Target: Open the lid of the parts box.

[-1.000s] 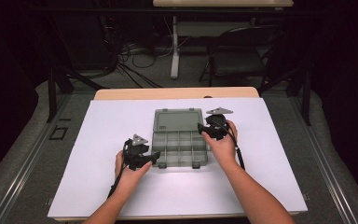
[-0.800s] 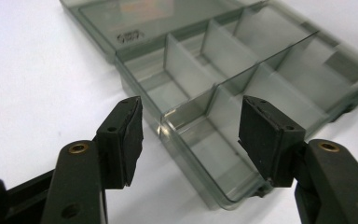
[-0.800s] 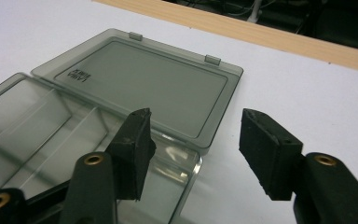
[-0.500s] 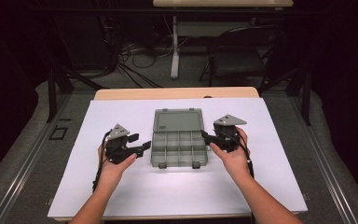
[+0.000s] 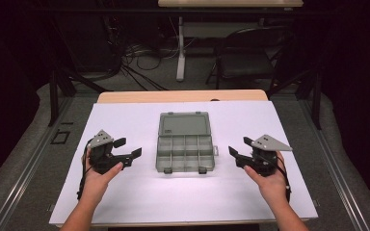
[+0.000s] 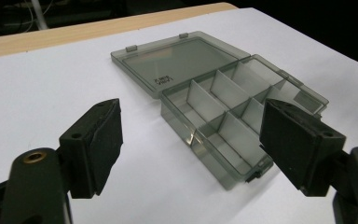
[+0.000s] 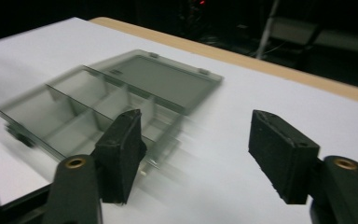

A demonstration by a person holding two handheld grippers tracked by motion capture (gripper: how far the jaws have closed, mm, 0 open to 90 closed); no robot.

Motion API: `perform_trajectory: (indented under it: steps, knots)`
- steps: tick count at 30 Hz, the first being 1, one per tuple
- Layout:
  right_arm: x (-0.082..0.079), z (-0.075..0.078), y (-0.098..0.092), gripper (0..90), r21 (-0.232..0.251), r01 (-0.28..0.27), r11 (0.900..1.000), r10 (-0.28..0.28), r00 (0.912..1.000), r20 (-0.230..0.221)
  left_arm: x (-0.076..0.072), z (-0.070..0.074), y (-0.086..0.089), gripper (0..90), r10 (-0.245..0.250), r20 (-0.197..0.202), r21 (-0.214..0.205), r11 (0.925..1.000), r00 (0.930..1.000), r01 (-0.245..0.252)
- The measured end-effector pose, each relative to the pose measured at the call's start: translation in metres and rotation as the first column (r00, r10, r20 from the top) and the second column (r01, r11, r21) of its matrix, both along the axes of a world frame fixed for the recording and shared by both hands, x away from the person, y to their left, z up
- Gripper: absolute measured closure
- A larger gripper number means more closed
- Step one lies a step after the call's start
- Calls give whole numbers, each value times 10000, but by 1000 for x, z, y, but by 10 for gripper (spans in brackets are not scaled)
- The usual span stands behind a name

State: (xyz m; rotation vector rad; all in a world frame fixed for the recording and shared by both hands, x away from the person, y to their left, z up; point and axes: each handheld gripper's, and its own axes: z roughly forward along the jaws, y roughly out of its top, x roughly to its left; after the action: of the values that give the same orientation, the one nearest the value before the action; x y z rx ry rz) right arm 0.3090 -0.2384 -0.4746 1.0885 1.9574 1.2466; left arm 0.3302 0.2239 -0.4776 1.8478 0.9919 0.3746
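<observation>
A smoky grey plastic organiser box (image 5: 185, 142) lies open in the middle of the white table, its lid (image 5: 183, 124) folded flat away from me. Its divided compartments (image 6: 223, 109) look empty. My left gripper (image 5: 127, 147) is held left of the box, well apart from it, jaws open with nothing between them. My right gripper (image 5: 241, 147) is held right of the box, also apart and open. In the left gripper view the box (image 6: 214, 98) lies beyond the two jaws, ahead and to the right. The right gripper view shows the box (image 7: 107, 100) blurred, ahead and to the left.
The white table top (image 5: 135, 202) sits on a wooden board whose far edge (image 5: 183, 96) shows. Beyond the table stand a dark chair (image 5: 250, 60), a table leg (image 5: 180, 48) and floor cables (image 5: 135, 57).
Both grippers have pulled outward from the box, the left one to the left and the right one to the right. The box lies open as before.
</observation>
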Motion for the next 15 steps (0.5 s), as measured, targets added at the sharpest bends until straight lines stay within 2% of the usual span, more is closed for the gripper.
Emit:
perform_trajectory:
  steps: [1,2,6,8,10,14,15]
  knots:
    - [-4,-2,-4,324,-55,127,9999,-125,9997,215,-2,-1,2,202,-76,-22,18,10000,10000,76]
    - [-7,-4,-9,320,-36,212,9998,-211,9996,195,-4,-2,3,187,-241,1,63,9997,9997,241]
    - [-21,-10,-28,299,166,530,9985,-527,9985,-145,-12,-6,10,149,-330,75,-82,9994,9994,330]
    - [-26,-16,-33,216,221,880,9959,-876,9959,-205,-15,-9,15,144,-342,98,-120,9993,9994,344]
    - [-29,-20,-39,186,81,1060,9943,-1058,9941,-249,-17,-12,19,129,-324,112,-260,9991,9994,327]
    - [-33,-27,-45,141,600,1215,9908,-1194,9922,-370,-22,-18,27,97,-349,311,-337,9988,9989,360]
    - [-33,-28,-45,130,412,1232,9915,-1211,9913,-506,-23,-20,28,80,-373,313,-319,9988,9988,383]
